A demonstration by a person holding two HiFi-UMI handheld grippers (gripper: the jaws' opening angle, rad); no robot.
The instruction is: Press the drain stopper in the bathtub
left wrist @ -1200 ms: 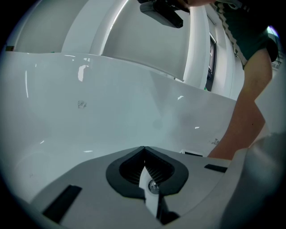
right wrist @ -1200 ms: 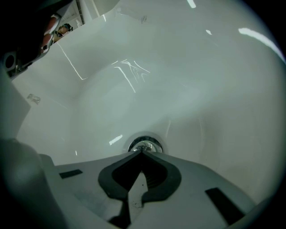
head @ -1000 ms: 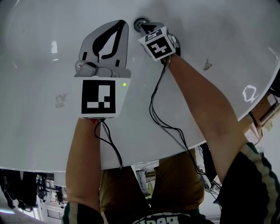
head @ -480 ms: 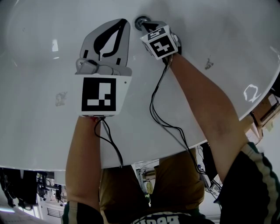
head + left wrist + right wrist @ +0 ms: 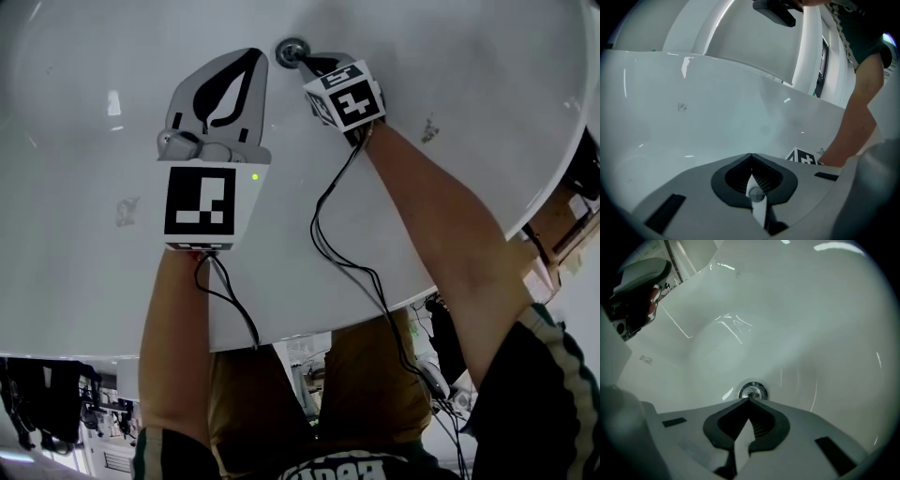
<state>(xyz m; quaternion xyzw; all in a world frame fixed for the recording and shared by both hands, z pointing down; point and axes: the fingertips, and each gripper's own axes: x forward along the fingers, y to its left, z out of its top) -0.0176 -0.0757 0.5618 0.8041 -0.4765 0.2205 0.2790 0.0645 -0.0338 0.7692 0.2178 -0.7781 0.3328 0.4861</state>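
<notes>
The round chrome drain stopper (image 5: 292, 52) sits in the white bathtub floor (image 5: 75, 112) at the top of the head view. My right gripper (image 5: 307, 64) points steeply down with its jaws shut and nothing between them. In the right gripper view its tips (image 5: 749, 400) lie at the near edge of the stopper (image 5: 752, 391); I cannot tell whether they touch it. My left gripper (image 5: 257, 56) hovers just left of the drain, shut and empty. In the left gripper view the left gripper (image 5: 751, 155) faces the bare tub wall (image 5: 717, 112).
The tub's curved rim (image 5: 309, 323) runs across the lower head view, with the person's legs and cluttered floor beyond it. Black cables (image 5: 328, 244) trail from both grippers. Small scuff marks (image 5: 128, 212) dot the tub. The right forearm (image 5: 855, 117) fills the right side of the left gripper view.
The right gripper has rolled a little and now stands slightly to the right of the stopper, which shows more fully. The left gripper has kept its place.
</notes>
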